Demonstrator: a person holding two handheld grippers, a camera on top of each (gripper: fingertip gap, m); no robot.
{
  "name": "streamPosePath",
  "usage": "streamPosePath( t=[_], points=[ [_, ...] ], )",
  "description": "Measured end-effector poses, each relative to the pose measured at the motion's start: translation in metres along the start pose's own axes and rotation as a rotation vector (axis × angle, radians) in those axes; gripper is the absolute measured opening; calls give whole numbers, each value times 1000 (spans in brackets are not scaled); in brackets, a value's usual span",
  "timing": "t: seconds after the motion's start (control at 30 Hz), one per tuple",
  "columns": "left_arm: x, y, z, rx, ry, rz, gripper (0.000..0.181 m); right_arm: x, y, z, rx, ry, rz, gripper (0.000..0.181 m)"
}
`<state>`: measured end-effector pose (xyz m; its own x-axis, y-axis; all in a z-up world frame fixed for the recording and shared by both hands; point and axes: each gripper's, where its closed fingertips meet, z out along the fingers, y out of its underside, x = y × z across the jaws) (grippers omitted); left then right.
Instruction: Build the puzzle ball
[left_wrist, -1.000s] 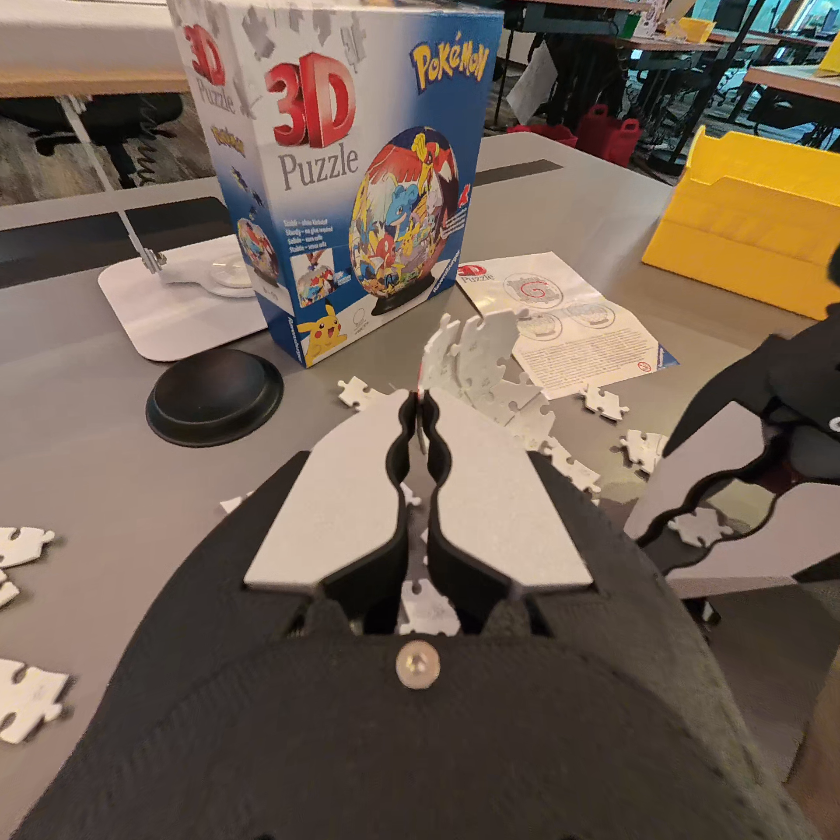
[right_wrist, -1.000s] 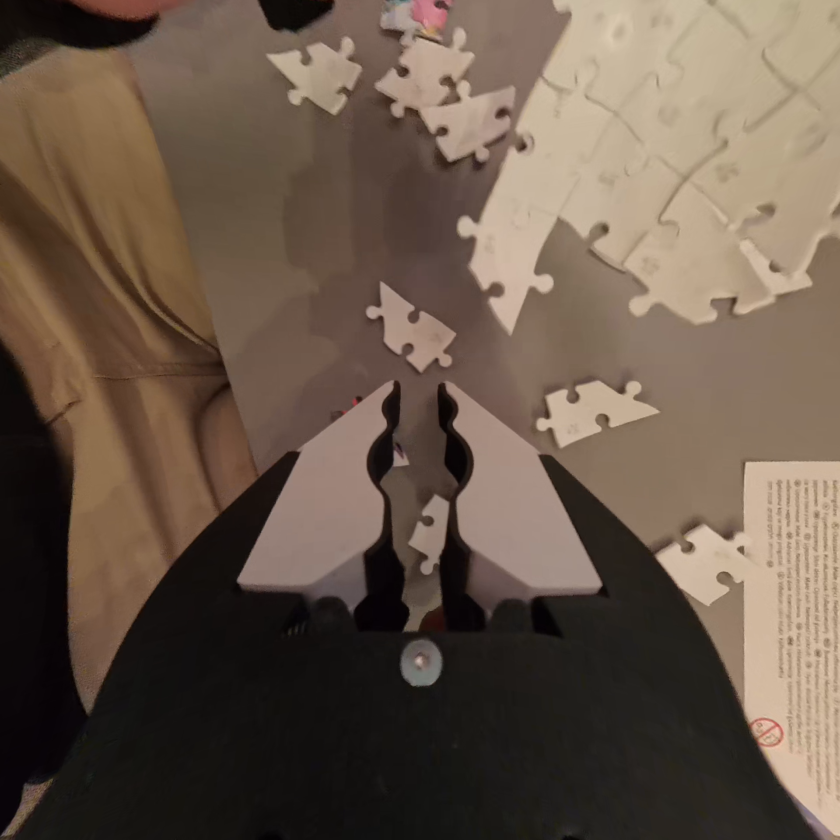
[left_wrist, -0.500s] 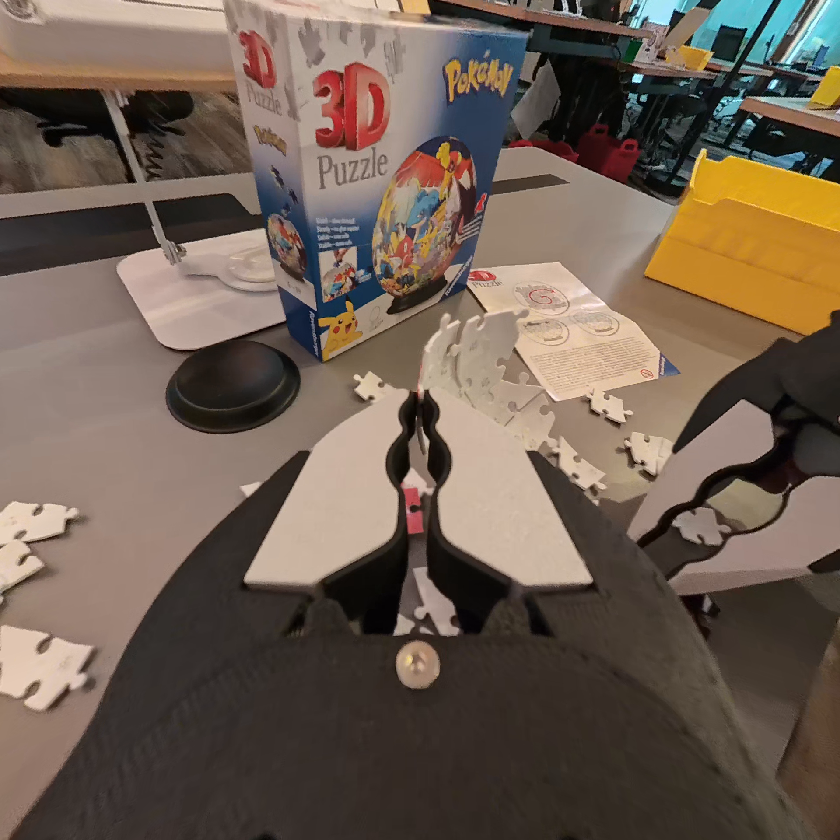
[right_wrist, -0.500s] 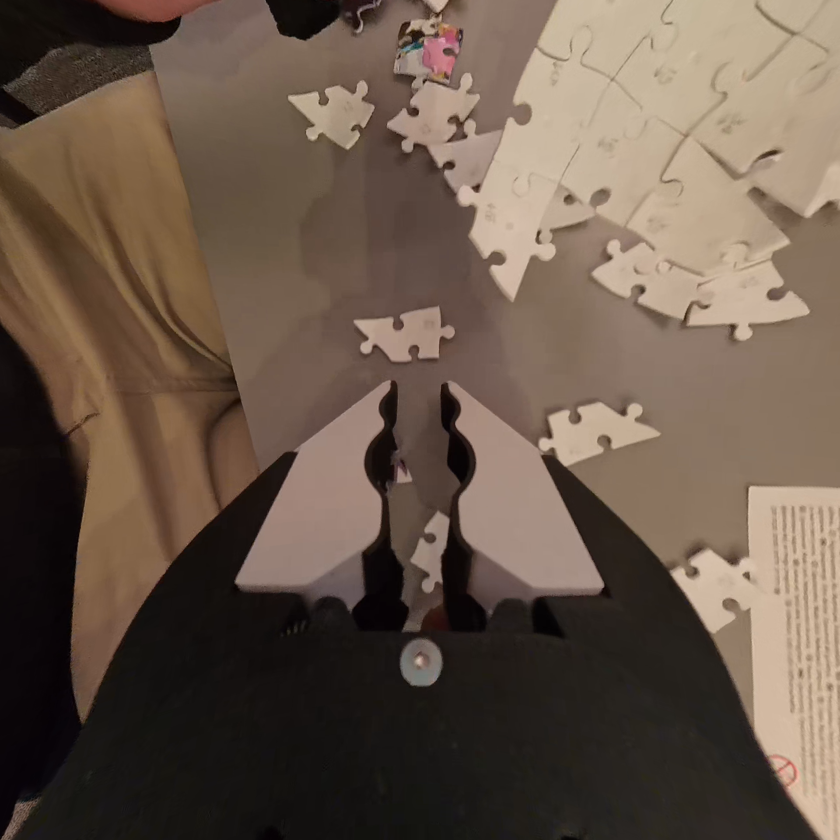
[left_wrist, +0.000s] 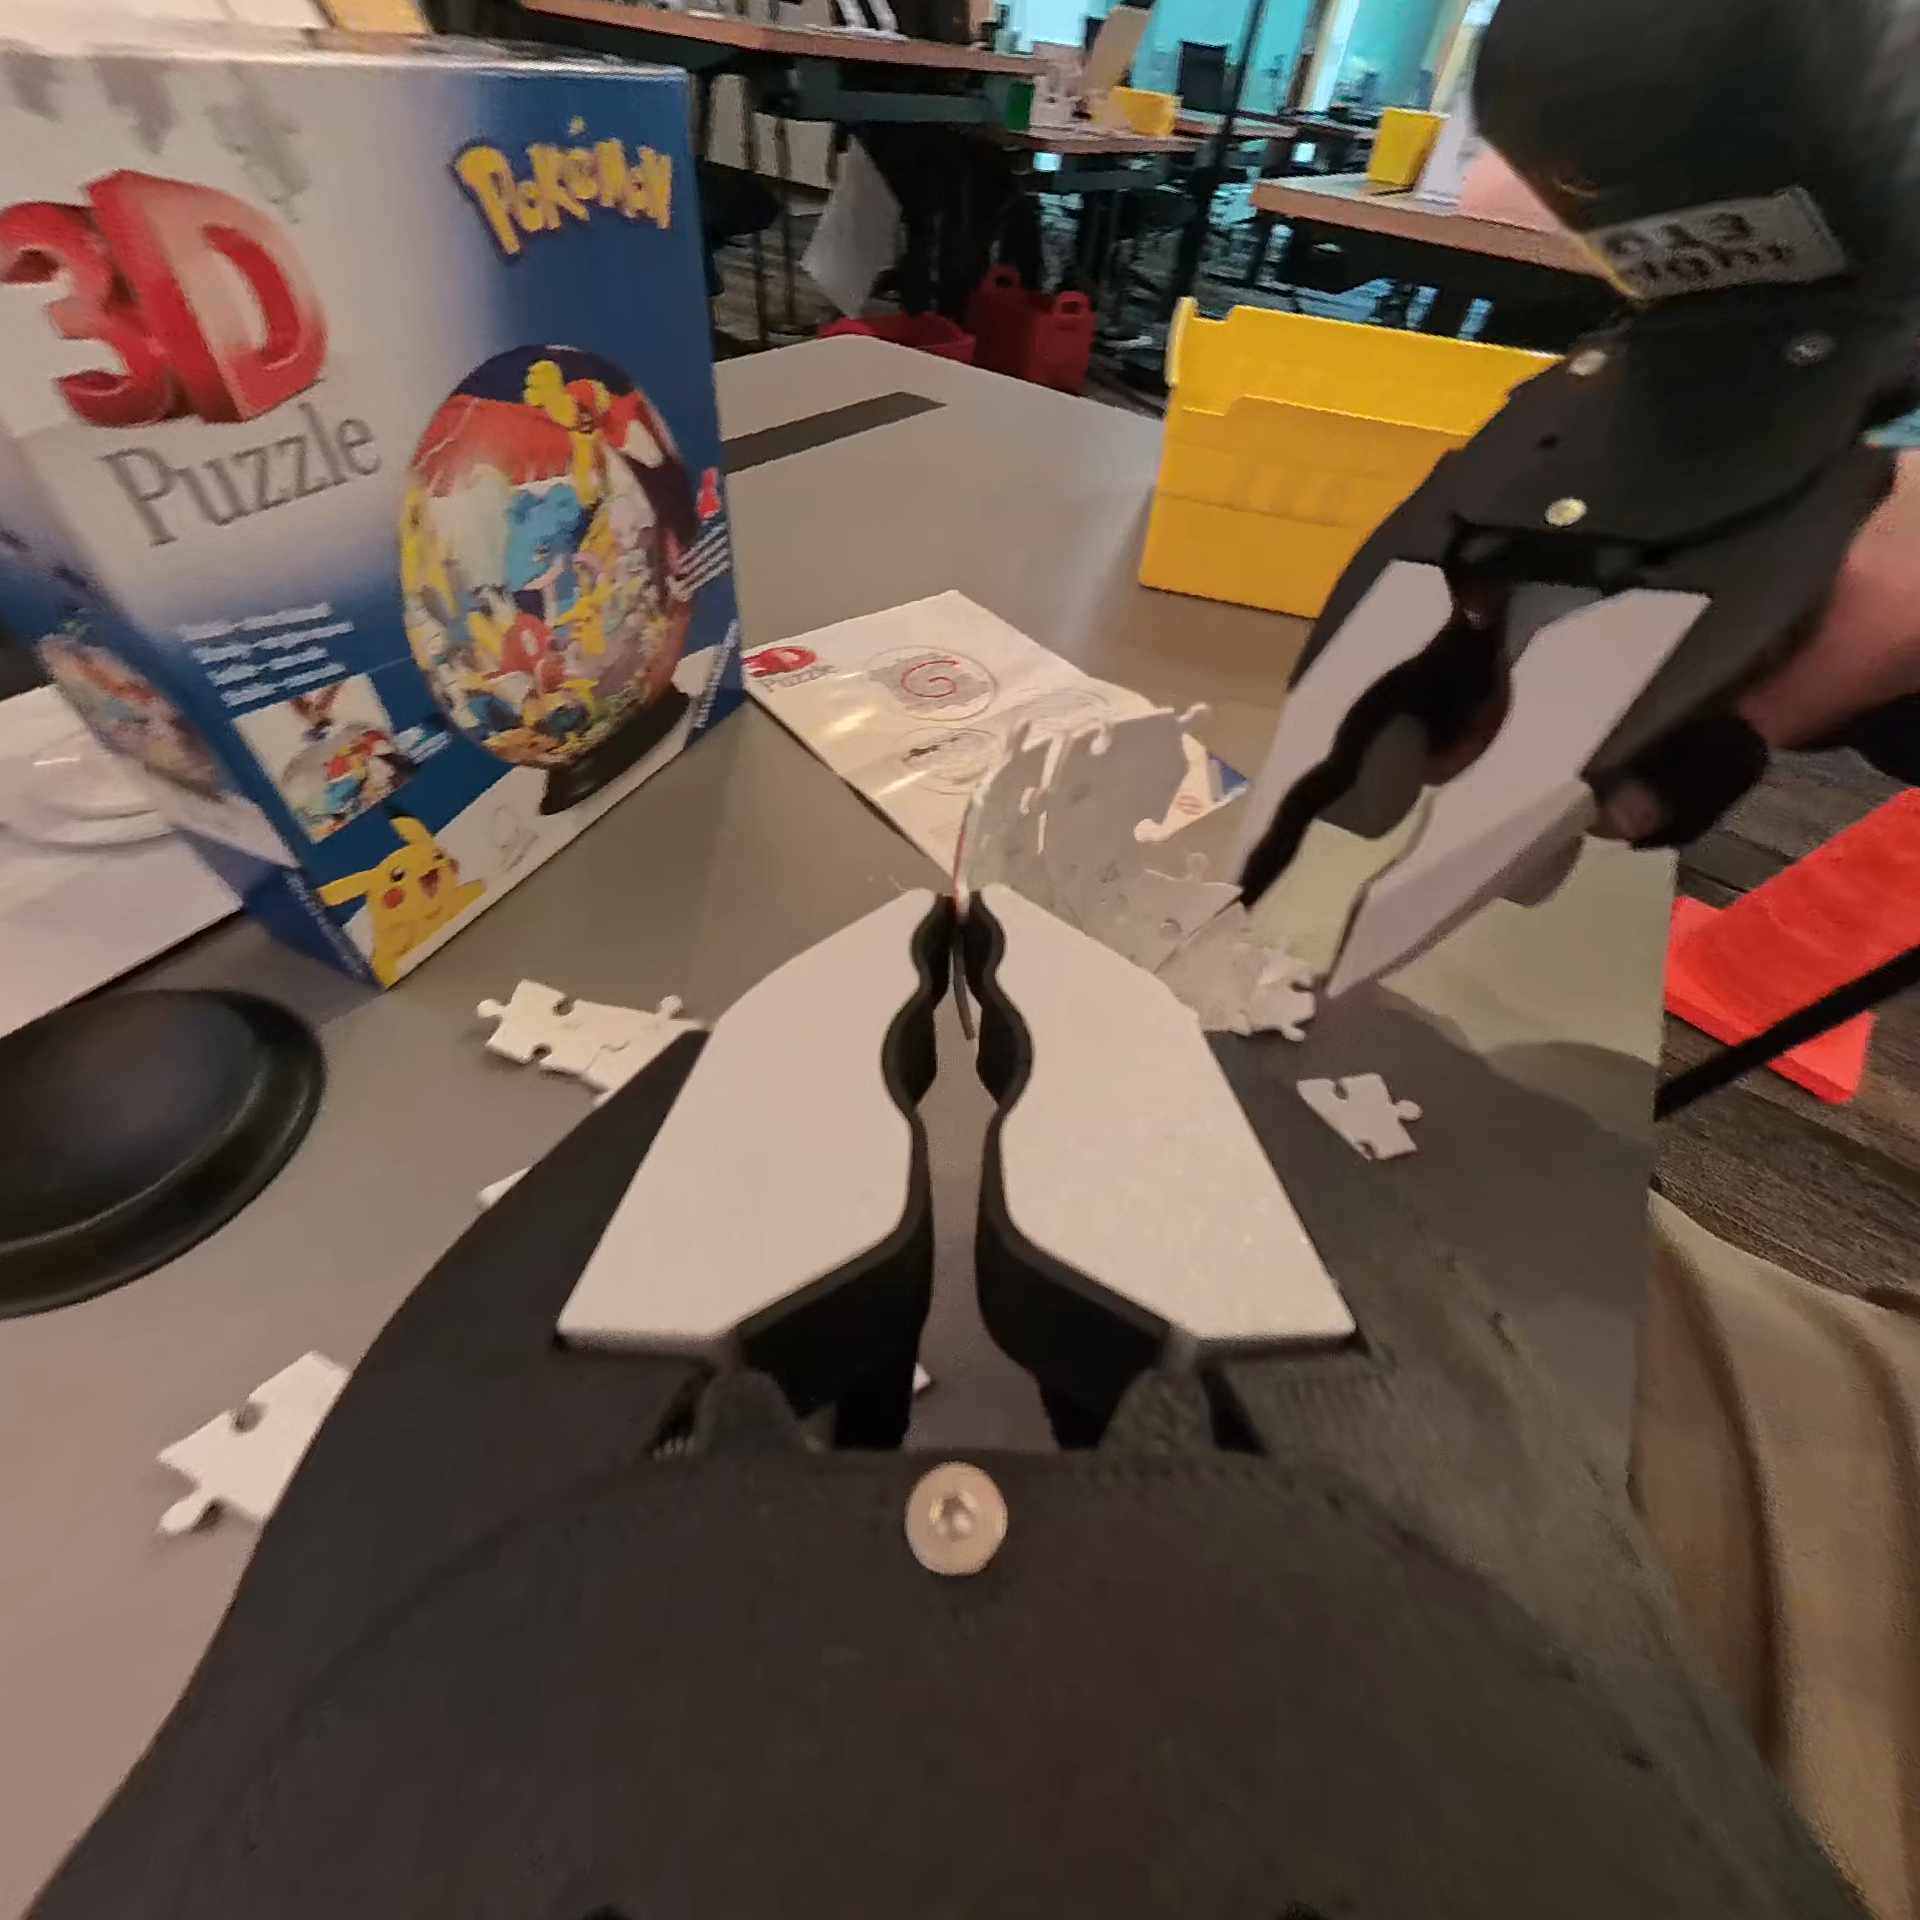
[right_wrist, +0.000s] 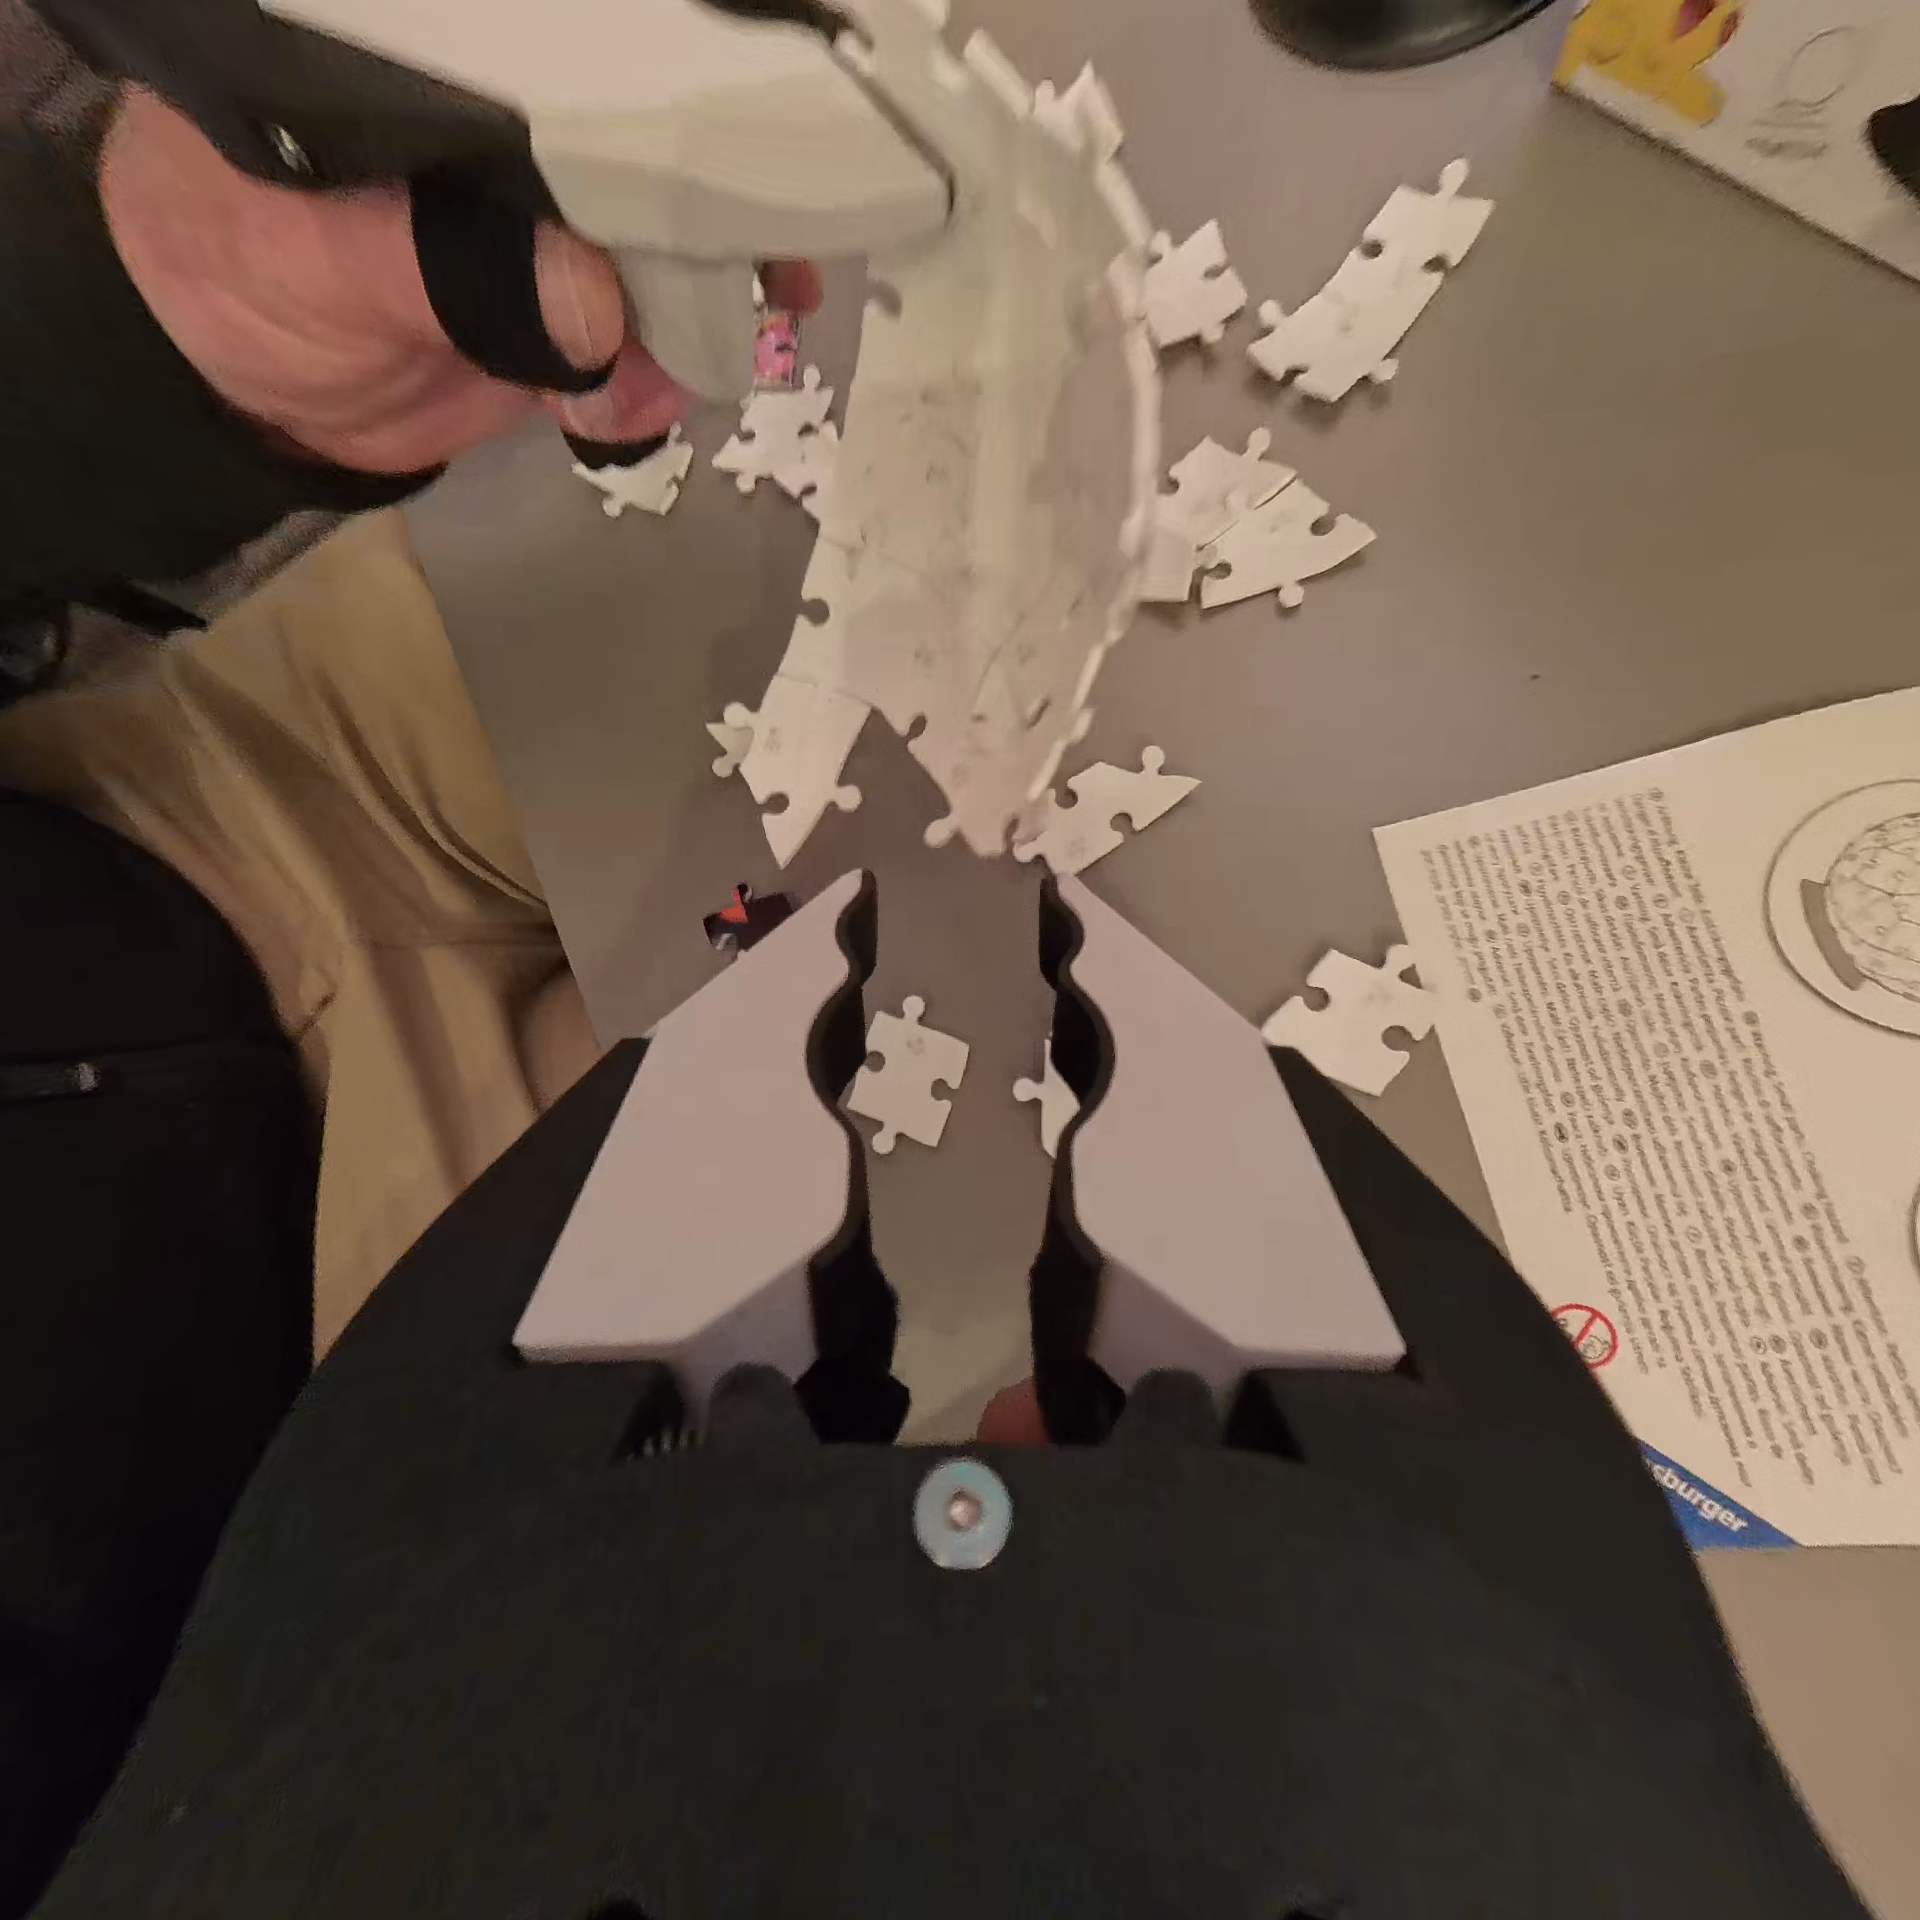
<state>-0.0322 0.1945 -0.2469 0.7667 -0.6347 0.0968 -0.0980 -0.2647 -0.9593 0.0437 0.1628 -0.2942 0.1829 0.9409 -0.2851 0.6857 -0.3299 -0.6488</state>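
Far right: we see a yellow bin (left_wrist: 1309, 468) on the grey table (left_wrist: 935, 488).
Beyond: red containers (left_wrist: 1029, 322) on the floor.
Right edge: an orange wedge (left_wrist: 1787, 966).

Print on puzzle box (left_wrist: 353, 499), instruction leaflet (right_wrist: 1704, 1091)

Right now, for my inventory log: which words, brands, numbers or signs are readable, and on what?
I won't copy wording; these bear it:
Blue-and-white puzzle box: large lettering.
Instruction sheet: fine print, a red round sign.
Dark tag on the right gripper: blurred characters.
Loose puzzle pieces: faint back marks, too small.
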Motion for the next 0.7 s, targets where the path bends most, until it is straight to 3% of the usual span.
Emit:
streamPosePath(
  t=[0.27,0.7],
  points=[
    [35,14,15,-55,310,9,2,-14,-5,4,54,-50,60,32],
    [33,29,19,-100,410,26,3,-14,9,26,9,-8,159,15]
  ],
)
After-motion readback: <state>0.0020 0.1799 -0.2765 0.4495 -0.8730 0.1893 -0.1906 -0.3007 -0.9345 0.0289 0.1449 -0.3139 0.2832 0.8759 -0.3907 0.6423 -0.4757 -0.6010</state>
